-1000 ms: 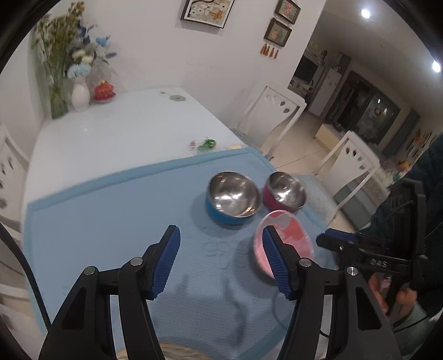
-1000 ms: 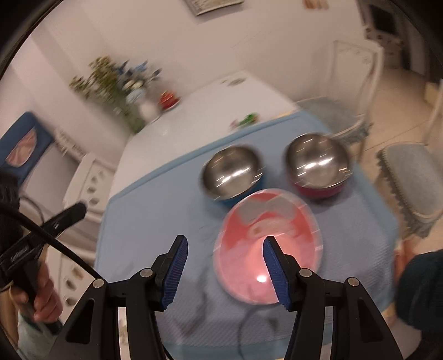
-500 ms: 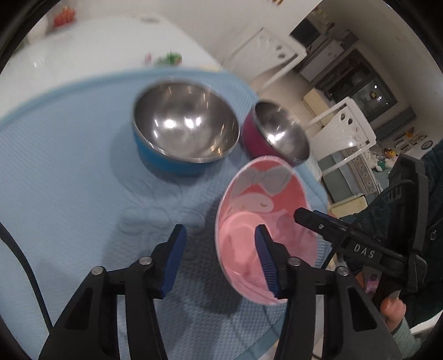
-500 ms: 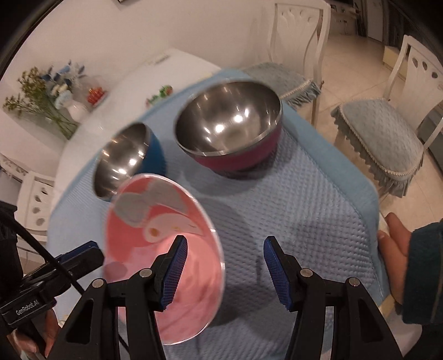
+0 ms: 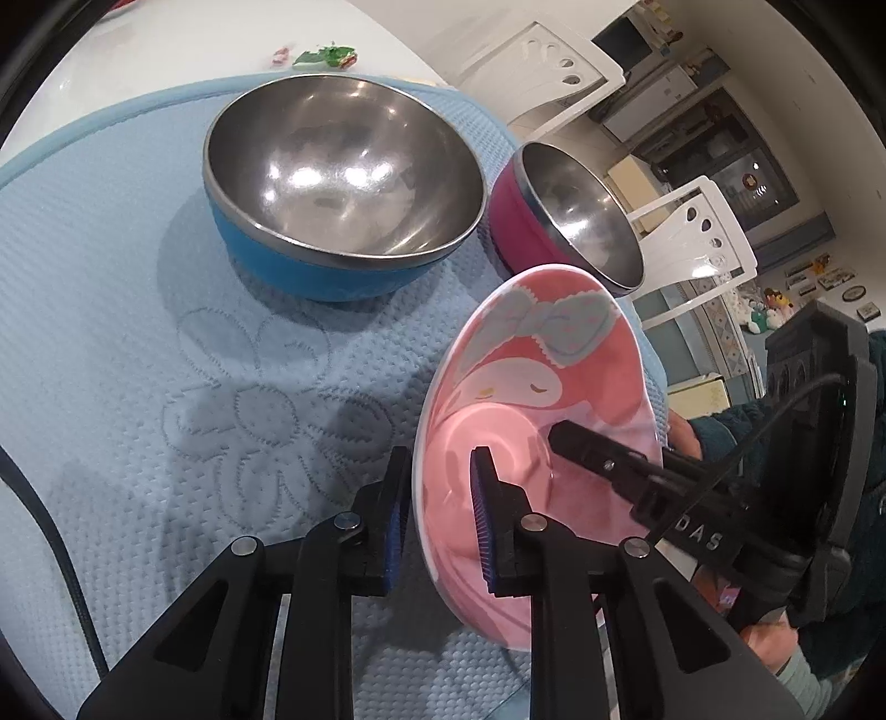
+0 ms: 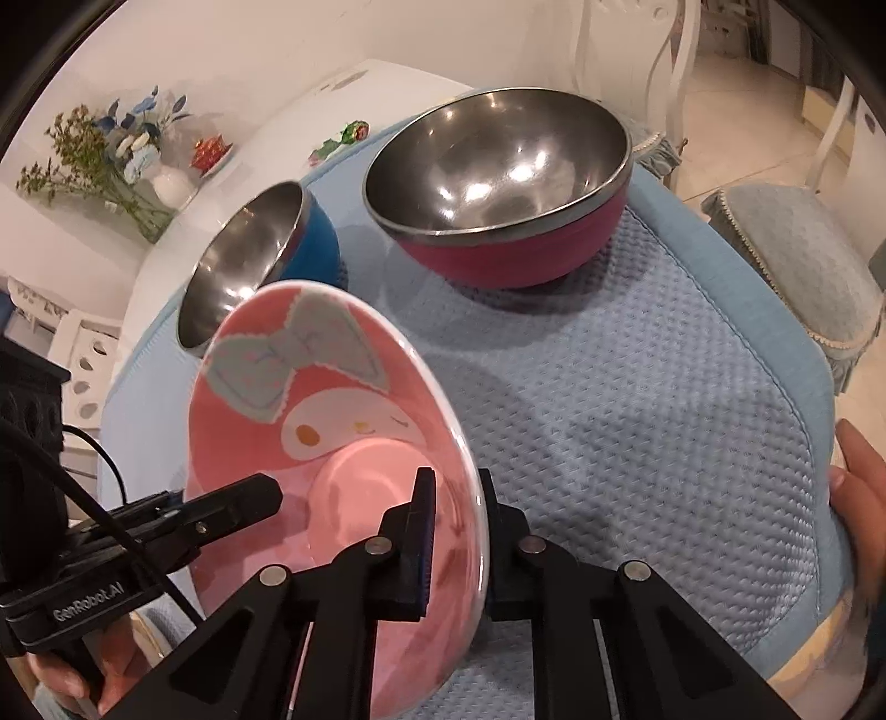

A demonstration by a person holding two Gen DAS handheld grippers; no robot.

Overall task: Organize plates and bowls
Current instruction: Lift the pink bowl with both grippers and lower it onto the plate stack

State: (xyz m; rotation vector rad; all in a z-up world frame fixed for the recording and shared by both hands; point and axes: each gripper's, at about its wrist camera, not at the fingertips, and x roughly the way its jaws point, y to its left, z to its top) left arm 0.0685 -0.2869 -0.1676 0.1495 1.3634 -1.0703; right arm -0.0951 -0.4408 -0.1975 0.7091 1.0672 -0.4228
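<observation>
Pink melamine fills the lower right of the left wrist view: a pink plate (image 5: 531, 387) printed with a cartoon rabbit and a grey bow sits on the blue quilted mat (image 5: 166, 360) that covers the counter (image 5: 138, 50). The left claw (image 5: 440, 515) has just been closing and now pinches the plate's near rim, one blue pad under the edge and the other on the pink face. At about three o'clock the right claw (image 5: 559, 437) reaches in from the side, its black finger lying on the plate's inner surface. Behind, at twelve o'clock, stands a blue bowl (image 5: 343, 183) with a steel lining, and just beside it at one o'clock a magenta bowl (image 5: 559, 216) of the same make. Both are upright and apart from the plate.

From the right wrist view, the right claw (image 6: 454, 531) has also just been closing and is clamped on the plate (image 6: 332, 421) at its right rim, which runs between the two fingers. The left claw (image 6: 260, 493) comes in at nine o'clock, gripping the opposite rim. The magenta bowl (image 6: 498, 188) stands at twelve o'clock, the blue bowl (image 6: 260, 255) at eleven, partly hidden by the plate's far edge. A hand (image 6: 858, 487) rests at the mat's (image 6: 664, 387) edge at three o'clock. A vase of flowers (image 6: 116, 160) stands far back on the counter.
</observation>
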